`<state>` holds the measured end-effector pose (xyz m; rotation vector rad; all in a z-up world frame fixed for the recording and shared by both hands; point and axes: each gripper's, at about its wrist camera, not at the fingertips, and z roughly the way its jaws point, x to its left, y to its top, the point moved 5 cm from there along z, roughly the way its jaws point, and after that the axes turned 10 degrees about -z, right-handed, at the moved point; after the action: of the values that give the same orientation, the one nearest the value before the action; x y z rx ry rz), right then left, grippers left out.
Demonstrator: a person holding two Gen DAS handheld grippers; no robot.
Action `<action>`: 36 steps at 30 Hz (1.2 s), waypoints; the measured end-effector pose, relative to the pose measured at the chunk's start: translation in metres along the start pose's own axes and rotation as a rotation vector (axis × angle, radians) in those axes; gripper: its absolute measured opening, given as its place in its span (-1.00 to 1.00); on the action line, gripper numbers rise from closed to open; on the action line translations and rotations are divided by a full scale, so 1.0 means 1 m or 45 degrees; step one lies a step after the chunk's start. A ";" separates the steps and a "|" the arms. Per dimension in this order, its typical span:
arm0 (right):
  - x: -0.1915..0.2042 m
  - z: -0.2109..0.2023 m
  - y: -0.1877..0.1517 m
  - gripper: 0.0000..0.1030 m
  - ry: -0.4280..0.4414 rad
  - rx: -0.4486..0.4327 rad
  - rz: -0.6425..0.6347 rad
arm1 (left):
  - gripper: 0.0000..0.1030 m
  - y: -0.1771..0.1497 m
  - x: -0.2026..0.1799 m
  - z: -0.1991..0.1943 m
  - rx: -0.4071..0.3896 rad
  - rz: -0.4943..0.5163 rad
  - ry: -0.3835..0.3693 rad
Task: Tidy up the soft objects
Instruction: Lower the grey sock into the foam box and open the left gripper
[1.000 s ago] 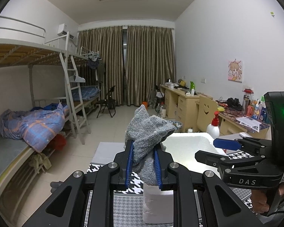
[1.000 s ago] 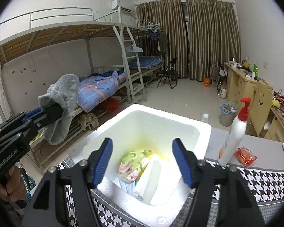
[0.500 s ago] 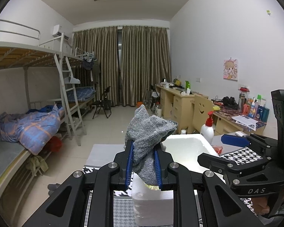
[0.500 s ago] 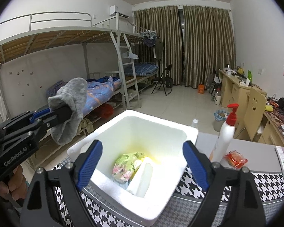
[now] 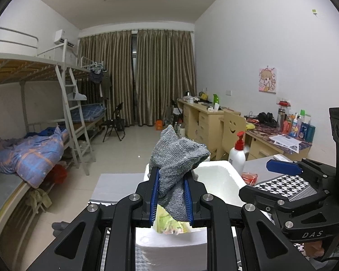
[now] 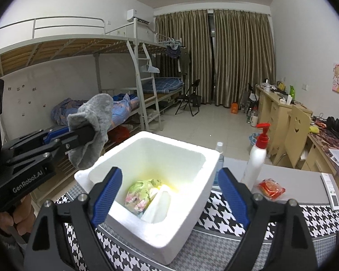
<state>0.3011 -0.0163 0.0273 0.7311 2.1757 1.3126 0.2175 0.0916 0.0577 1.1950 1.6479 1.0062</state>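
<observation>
Left gripper point(image 5: 170, 194): closed tight on a grey knitted cloth point(image 5: 177, 164); blue pads pressed against both sides of the fabric.
Grey knitted cloth: bunched above the jaws, a loose tail hanging below them; carried in the air beside the near-left corner of the white foam box point(image 6: 147, 241), not yet over its opening, as seen from the right wrist view point(image 6: 92, 131).
Right gripper point(image 6: 169, 195): jaws spread wide, nothing held; poised above the foam box with one pad to each side of its opening.
White foam box: open-topped, standing on a houndstooth table mat point(image 6: 282, 221); already holding a green-and-pink printed soft packet point(image 6: 140, 195) and a white folded item point(image 6: 157, 205) beside it.
Bystanders on the table: white pump bottle with red cap point(image 6: 257, 155) and a small red packet point(image 6: 271, 188), both to the right of the box and clear of the path.
Step in hand: transport of the cloth toward the box, judged from its raised position next to the rim.
Next move: sideways carry until the cloth hangs over the opening, a lowering into the free space beside the packet, then release of the left jaws.
Caution: hanging tail likely to drape over the rim if released too near the corner.
</observation>
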 end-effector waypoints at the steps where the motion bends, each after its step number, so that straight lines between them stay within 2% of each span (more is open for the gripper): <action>1: -0.001 -0.001 0.000 0.74 -0.004 -0.001 0.001 | -0.59 0.000 -0.002 0.001 0.001 0.003 -0.004; 19: -0.023 -0.015 -0.014 0.74 -0.055 -0.007 0.043 | -0.59 -0.001 -0.018 0.017 0.050 0.032 -0.062; 36: -0.040 -0.023 -0.025 0.74 -0.089 -0.010 0.090 | -0.59 -0.007 -0.030 0.038 0.111 0.045 -0.067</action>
<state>0.3106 -0.0677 0.0200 0.8455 2.1060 1.3096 0.2567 0.0663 0.0445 1.3013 1.6489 0.9248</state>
